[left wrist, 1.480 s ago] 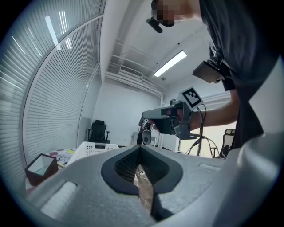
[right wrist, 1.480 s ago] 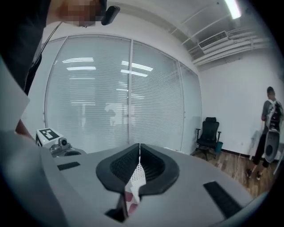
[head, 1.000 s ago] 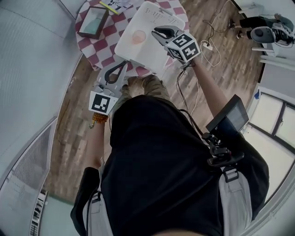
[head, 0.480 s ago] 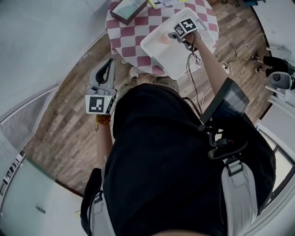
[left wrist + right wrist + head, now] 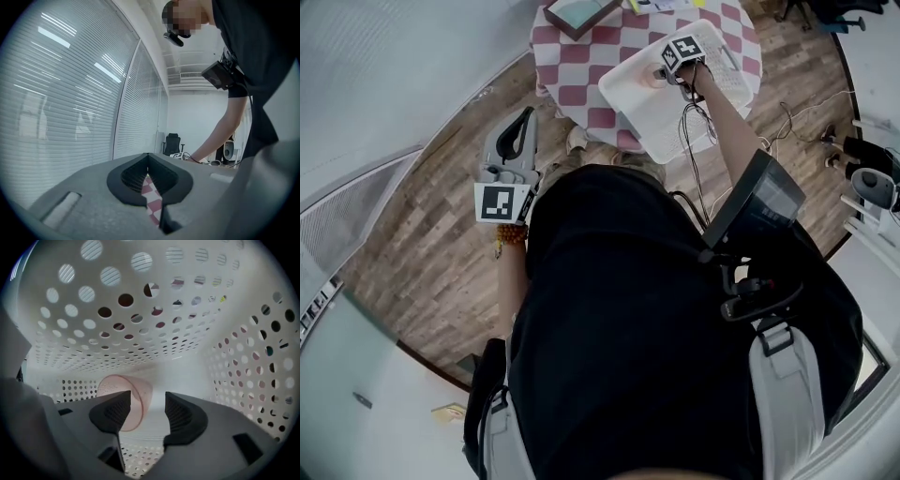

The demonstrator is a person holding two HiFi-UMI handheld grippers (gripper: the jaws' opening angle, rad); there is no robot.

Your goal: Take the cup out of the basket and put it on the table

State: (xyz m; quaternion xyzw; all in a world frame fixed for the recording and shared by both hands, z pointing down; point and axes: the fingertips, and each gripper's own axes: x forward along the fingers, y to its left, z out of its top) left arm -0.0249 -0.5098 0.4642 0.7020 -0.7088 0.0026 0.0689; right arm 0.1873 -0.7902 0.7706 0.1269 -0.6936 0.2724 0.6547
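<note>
The reach step is in hand: the right gripper [image 5: 147, 405], jaws just opened and gripping nothing, is held inside the basket [image 5: 154, 348] above the cup [image 5: 138, 394] lying on its side, which must next be straddled and clamped, while the left gripper [image 5: 148, 158] is kept closed and empty.

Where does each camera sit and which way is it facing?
Head view: head-mounted, facing steeply down at torso, left claw, right claw, table and basket.
Left gripper view: on the shut left claw, facing level toward blinds; person's arm shows.
Right gripper view: on the right claw, facing down into the basket at the cup; jaws just opened, gripping nothing.
Shared: basket, head and right gripper views.
</note>
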